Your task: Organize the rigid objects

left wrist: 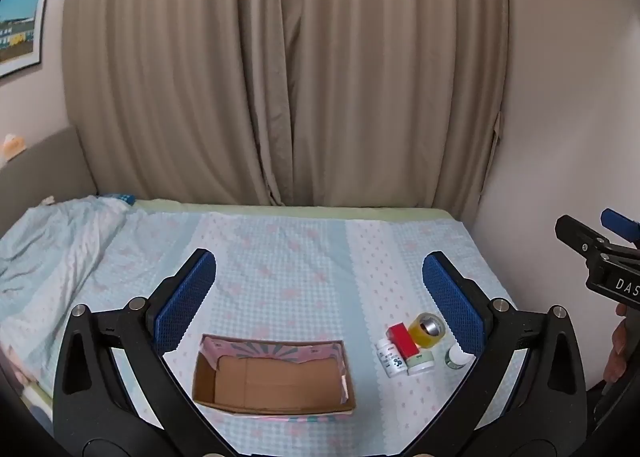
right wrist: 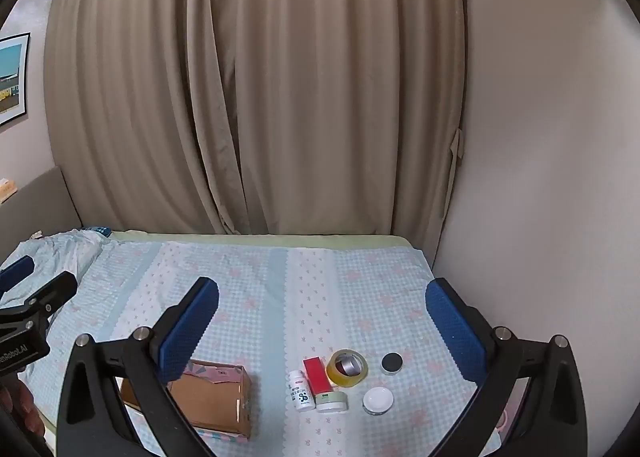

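An open, empty cardboard box (left wrist: 272, 377) (right wrist: 212, 397) sits on the bed near the front. To its right lies a cluster: a white pill bottle (right wrist: 302, 391) (left wrist: 390, 359), a red box (right wrist: 316, 375) (left wrist: 403, 339), a yellow tape roll (right wrist: 347, 368) (left wrist: 428, 330), a pale green jar (right wrist: 331, 401) (left wrist: 420, 362), a white-lidded jar (right wrist: 378, 400) (left wrist: 457, 357) and a black-lidded jar (right wrist: 392, 363). My left gripper (left wrist: 320, 293) hangs open above the box. My right gripper (right wrist: 322, 313) hangs open above the cluster. Neither holds anything.
The bed has a light blue checked sheet (left wrist: 280, 265) and a rumpled blanket (left wrist: 48, 241) at the left. Beige curtains (right wrist: 256, 97) hang behind, and a wall (right wrist: 540, 177) runs along the right. A framed picture (left wrist: 20, 25) hangs on the left wall.
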Motion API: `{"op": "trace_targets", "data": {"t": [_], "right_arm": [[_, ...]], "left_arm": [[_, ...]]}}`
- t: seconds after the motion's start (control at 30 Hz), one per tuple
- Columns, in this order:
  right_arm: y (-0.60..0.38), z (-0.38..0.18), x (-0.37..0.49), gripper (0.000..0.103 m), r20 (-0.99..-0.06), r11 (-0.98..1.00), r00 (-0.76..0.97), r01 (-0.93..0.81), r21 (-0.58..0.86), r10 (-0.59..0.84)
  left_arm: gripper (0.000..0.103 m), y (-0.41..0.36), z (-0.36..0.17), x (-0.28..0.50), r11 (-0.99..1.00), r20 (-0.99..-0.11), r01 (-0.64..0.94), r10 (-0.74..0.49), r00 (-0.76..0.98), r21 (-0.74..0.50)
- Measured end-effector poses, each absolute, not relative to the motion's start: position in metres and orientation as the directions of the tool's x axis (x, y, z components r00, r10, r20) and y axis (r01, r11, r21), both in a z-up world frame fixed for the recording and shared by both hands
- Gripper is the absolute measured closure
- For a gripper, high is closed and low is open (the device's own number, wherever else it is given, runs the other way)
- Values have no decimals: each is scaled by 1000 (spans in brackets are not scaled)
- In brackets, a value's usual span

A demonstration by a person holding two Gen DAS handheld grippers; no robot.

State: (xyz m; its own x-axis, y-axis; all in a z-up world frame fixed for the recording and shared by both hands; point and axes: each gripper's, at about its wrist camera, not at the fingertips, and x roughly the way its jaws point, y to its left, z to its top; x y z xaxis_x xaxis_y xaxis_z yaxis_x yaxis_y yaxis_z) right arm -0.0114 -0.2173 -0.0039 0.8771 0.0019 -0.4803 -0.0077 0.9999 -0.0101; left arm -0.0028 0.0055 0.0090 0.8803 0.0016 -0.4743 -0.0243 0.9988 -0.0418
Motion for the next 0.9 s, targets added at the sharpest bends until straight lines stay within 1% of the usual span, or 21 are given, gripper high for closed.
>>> {"op": "trace_targets", "data": {"t": [0.2, 0.33, 0.9], "right_arm": [[-215, -8, -12, 0, -476, 1000, 880, -6, -18, -3], [-210, -9, -16, 0, -469, 1000, 883, -4, -24, -8], [-211, -5, -18, 0, -465, 1000, 885, -9, -15, 1]], "left_arm": [[0, 4, 7, -3, 998, -476, -6, -27, 879, -69], [0, 2, 8, -3, 998, -469, -13, -14, 883, -56], [0, 5, 8, -7, 997, -461, -24, -10, 887, -67]]}}
